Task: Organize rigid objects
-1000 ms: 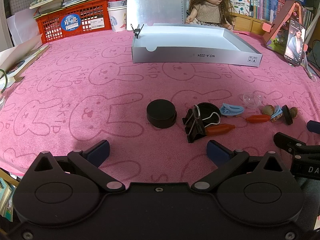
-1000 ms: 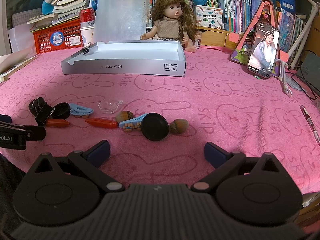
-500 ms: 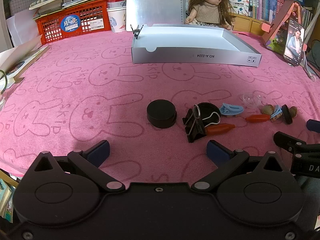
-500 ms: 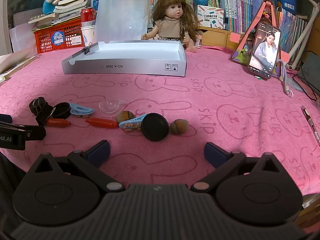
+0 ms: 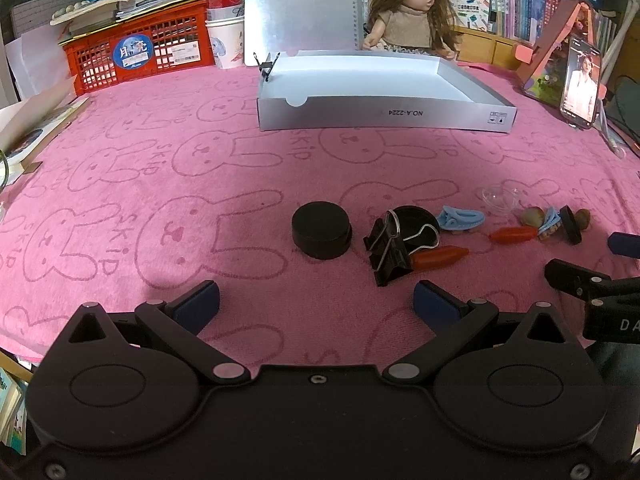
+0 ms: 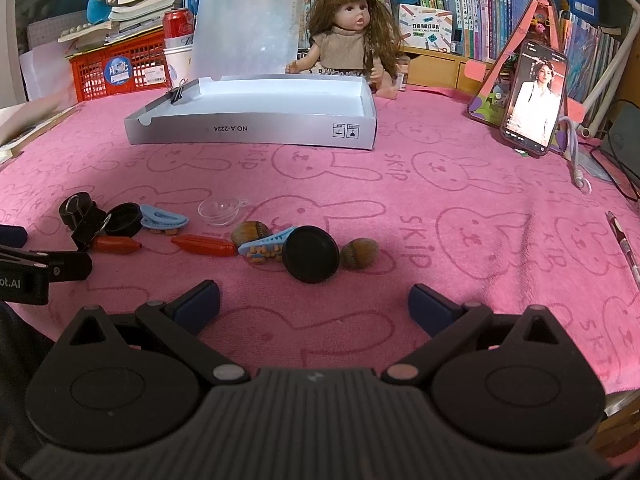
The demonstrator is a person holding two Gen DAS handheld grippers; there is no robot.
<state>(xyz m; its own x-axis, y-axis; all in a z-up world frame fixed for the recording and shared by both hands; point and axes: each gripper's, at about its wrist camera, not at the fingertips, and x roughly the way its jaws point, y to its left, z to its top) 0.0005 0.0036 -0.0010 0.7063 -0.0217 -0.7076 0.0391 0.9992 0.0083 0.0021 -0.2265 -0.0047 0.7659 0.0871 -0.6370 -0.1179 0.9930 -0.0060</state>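
Pink rabbit towel (image 5: 160, 168) is carrying the small objects in a row before the empty grey box (image 5: 384, 114), and I am hovering both grippers, left (image 5: 316, 304) and right (image 6: 314, 302), wide open and holding nothing, so I am probably preparing to reach first for the black round case (image 5: 321, 230).

A black binder clip (image 5: 390, 254) covers part of the round lid (image 5: 416, 220) behind it; the pen (image 6: 625, 246) runs off the right edge, and the box (image 6: 256, 130) label is perhaps too small to read.
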